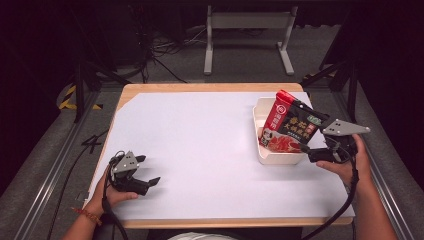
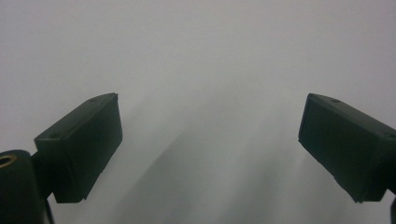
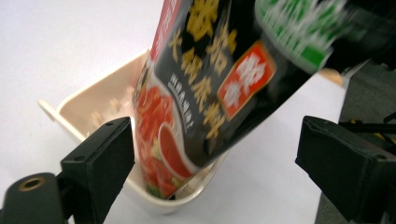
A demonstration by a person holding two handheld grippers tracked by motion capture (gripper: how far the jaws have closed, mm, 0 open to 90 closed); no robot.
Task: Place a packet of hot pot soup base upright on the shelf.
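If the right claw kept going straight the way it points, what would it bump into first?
Probably the black and red food packet, which leans between the right claw's open jaws, its bottom end in the cream tray. Depth is unclear, so the tray's near wall might come first.

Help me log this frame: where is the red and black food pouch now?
In the high view the food pouch stands tilted in the cream tray at the table's right side, between the open jaws of the right gripper.
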